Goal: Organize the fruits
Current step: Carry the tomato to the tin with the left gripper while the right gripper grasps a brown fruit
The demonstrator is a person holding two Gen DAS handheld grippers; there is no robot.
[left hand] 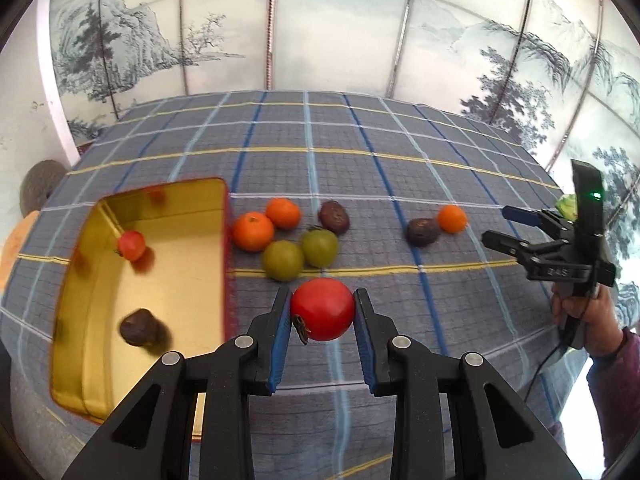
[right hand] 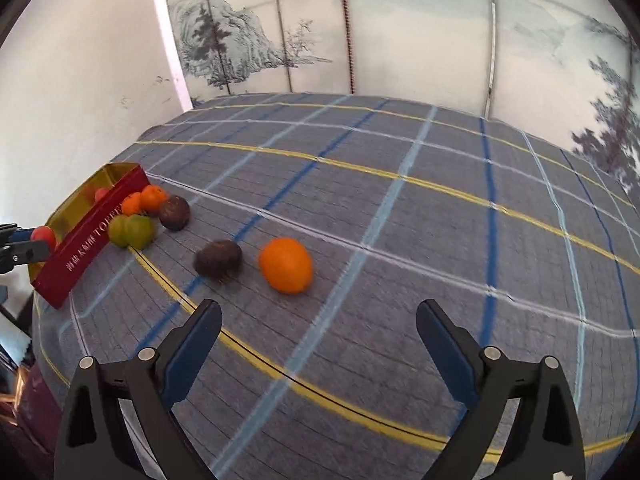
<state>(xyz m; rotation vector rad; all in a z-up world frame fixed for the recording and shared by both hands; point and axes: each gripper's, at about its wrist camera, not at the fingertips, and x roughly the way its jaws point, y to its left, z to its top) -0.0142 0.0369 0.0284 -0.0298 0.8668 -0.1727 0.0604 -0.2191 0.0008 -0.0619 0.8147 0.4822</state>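
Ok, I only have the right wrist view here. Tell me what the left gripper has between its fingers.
Observer: The left gripper is shut on a red tomato, its blue pads pressing both sides.
Operator: Give me what's inside the tin.
Observer: A smaller red tomato by the far wall and a dark brown fruit nearer the camera lie on the gold floor of the tin.
Operator: Now report my own gripper from outside.
Observer: The right gripper shows at the right edge, fingers spread and empty, held by a hand.
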